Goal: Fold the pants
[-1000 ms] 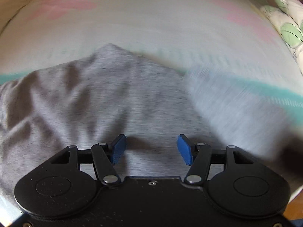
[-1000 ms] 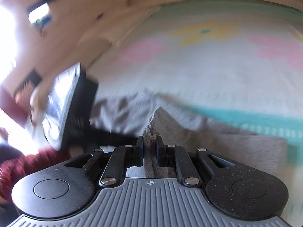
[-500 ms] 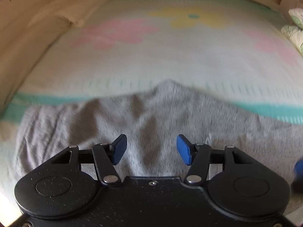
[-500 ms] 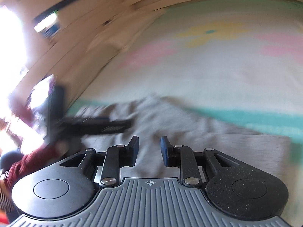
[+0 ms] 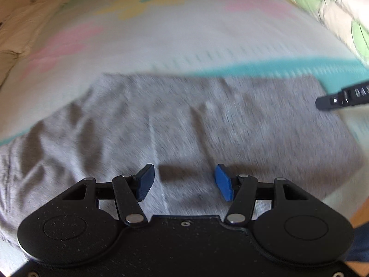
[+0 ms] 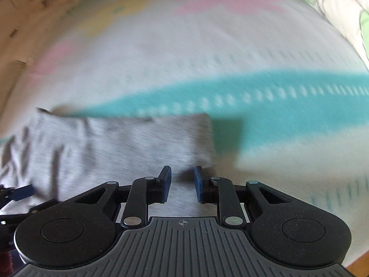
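**A:** Left wrist view: left gripper (image 5: 184, 182) sits low over the grey knit pants (image 5: 161, 124), pointing forward along the cloth. Jaws wide apart, nothing between the blue pads (image 5: 145, 182); the fabric lies under them, not pinched.

**B:** Where are the pants?

**A:** Spread flat on the pale bedspread with a teal stripe and pink and yellow patches (image 5: 184, 37). Creased toward the left, with a straight square edge at the right.

**B:** Right side?

**A:** Right wrist view: right gripper (image 6: 181, 183) hovers at the right end of the pants (image 6: 120, 143), aimed across the bedspread (image 6: 207, 46). Jaws part open, narrower than the left, holding nothing. Contact with the cloth can't be told; the frame is motion-blurred.

**B:** Anything else?

**A:** A black bar with white lettering (image 5: 346, 97) pokes in at the right edge of the left view. A white pillow with green leaf print (image 5: 327, 4) lies at the far right.
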